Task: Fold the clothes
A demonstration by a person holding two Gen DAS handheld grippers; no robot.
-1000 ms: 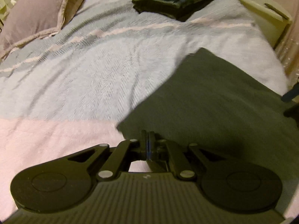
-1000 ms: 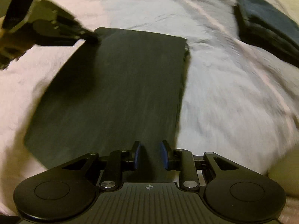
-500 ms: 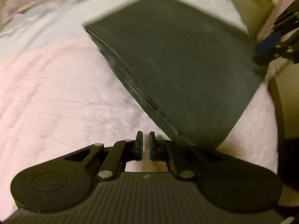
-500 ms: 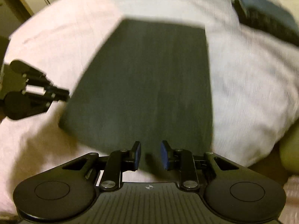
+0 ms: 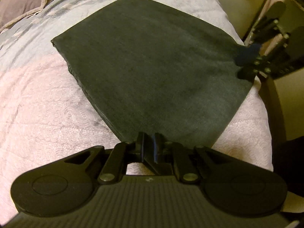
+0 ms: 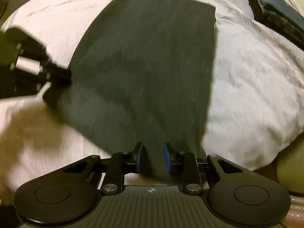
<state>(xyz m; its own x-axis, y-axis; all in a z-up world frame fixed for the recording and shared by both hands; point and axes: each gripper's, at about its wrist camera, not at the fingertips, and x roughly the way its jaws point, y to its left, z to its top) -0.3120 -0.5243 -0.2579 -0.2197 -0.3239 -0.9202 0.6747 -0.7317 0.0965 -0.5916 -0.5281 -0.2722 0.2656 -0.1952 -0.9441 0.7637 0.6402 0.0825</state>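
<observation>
One folded dark garment (image 5: 155,64), two tongs.

The stack of folded dark clothes (image 6: 279,13) is cut by the frame edge, and the left claw (image 6: 57,76) is motion-blurred.

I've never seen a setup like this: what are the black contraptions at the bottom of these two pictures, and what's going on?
They are two hand-held grippers, each with two fingers, worked by a person, not a robot. Each carries a wide-angle camera looking along its fingers: one picture comes from the left gripper, the other from the right gripper. Both point down at a bed's pink and grey cover. On it lies a dark folded cloth; farther off, a pile of folded clothes and a pillow. The left gripper's jaws, beginning to open, have the cloth's near corner between them. The right gripper is open over the cloth's edge, holding nothing.
</observation>
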